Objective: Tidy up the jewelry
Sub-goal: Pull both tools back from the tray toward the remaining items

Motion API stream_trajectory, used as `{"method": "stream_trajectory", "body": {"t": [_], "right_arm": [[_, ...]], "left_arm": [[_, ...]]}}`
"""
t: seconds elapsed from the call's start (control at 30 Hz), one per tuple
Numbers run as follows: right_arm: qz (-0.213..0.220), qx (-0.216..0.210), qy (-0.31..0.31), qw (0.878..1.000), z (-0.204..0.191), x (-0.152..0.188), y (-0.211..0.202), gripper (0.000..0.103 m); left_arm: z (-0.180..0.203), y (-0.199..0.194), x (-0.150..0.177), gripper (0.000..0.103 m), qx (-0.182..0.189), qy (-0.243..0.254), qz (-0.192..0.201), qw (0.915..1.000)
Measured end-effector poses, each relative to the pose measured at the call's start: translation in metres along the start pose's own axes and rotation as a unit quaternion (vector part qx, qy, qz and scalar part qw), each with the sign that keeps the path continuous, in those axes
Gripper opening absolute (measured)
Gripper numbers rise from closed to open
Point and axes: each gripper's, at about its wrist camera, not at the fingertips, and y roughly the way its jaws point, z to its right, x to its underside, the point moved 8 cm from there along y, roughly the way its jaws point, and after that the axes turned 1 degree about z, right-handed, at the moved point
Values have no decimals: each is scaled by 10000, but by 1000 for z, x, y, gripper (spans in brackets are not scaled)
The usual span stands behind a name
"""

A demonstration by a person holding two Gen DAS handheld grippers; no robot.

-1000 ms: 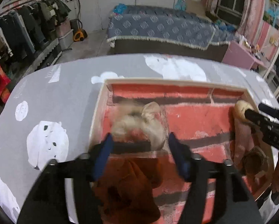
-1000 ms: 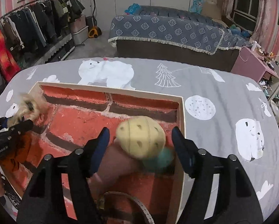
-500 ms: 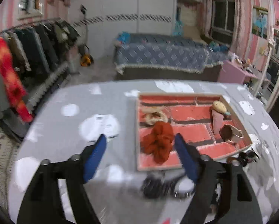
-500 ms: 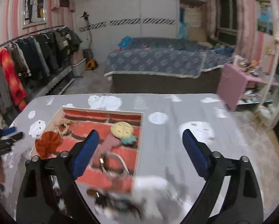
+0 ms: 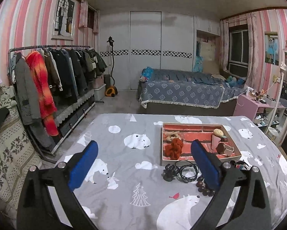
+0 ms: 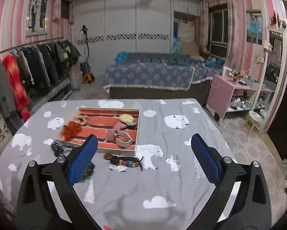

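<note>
A shallow box [image 5: 231, 143] [image 6: 136, 132] with a red brick-pattern lining sits on the grey bear-print table. In it lie an orange scrunchie [image 5: 173, 147] [image 6: 72, 130], a beige scrunchie [image 5: 171, 134], a yellow round clip [image 5: 218, 132] [image 6: 125, 118] and a pink band [image 6: 124, 138]. Before the box lie black cords [image 5: 185, 169] [image 6: 58, 148], dark beads [image 5: 203, 186] and a rainbow hair clip [image 6: 129, 162]. My left gripper [image 5: 143, 165] and right gripper [image 6: 143, 160] are both open, empty, raised and well back from the box.
The table [image 5: 124, 153] stands in a bedroom. A clothes rack [image 5: 47, 80] is at the left, a bed [image 5: 181, 92] behind, a pink side table [image 6: 226, 94] and a mirror [image 6: 274, 80] at the right.
Both grippers have pulled up and far back from the box. The beige scrunchie and the yellow clip that sat between the fingers now lie in the box.
</note>
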Motion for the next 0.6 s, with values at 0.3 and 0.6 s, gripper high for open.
{"method": "stream_trajectory", "body": {"t": [0.3, 0.6], "right_arm": [[-96, -130, -246, 9996, -12, 40, -3, 96], [106, -227, -379, 9990, -18, 34, -12, 96]], "left_arm": [[6, 7, 25, 95, 42, 6, -181, 9998], [13, 1, 27, 95, 50, 99, -35, 9999]]}}
